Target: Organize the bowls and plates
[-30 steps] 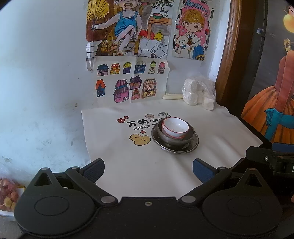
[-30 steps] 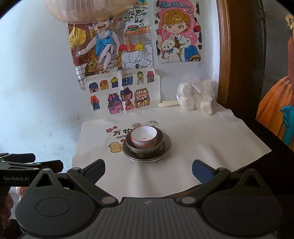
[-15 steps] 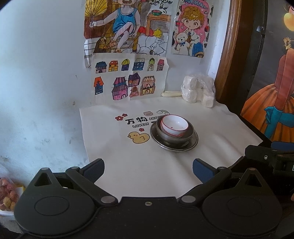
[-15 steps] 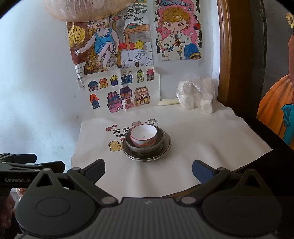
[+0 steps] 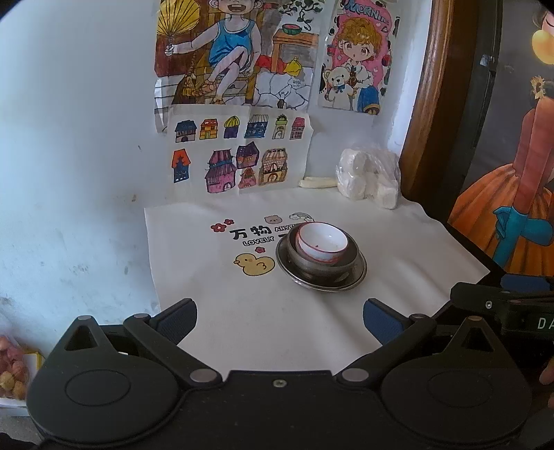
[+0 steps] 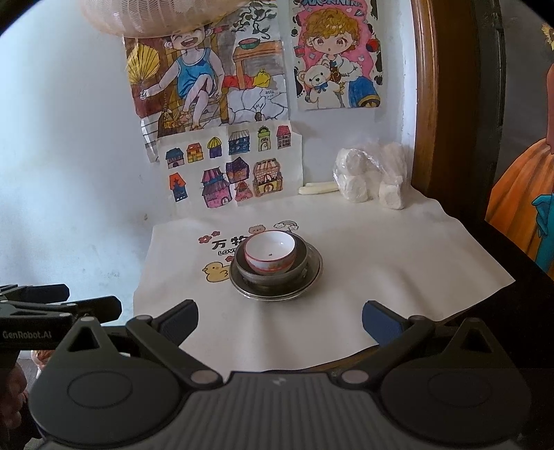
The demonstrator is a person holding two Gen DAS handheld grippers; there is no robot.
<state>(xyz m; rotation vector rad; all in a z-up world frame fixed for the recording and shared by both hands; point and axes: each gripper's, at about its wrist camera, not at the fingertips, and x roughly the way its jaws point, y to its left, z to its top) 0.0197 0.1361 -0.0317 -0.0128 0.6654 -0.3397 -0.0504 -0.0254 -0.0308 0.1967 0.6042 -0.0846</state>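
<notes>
Bowls and plate sit nested in one stack on the white cloth that covers the bench: the small white bowl with its red rim rests inside a darker metal bowl, which stands on the metal plate, all just beside the printed yellow duck. Over the last second the stack has not shifted at all; only the two views have drifted slightly, the left one tilting down a little toward the cloth, so both hands seem to be hovering back from the crockery rather than working on it. Left tongs are spread wide with nothing between the blue pads, and the right tongs stand equally wide and empty, both well short of the stack. Since everything is already nested and nothing is being carried, I judge the sorting to be finished or nearly so, unless more dishes lie outside the views. Several things are hard to read: the near edge of the bench is hidden behind the tong bodies, the white lumps in the plastic bag by the wall cannot be identified, and the pale netted object at the top of the right view is cut off by the frame.
</notes>
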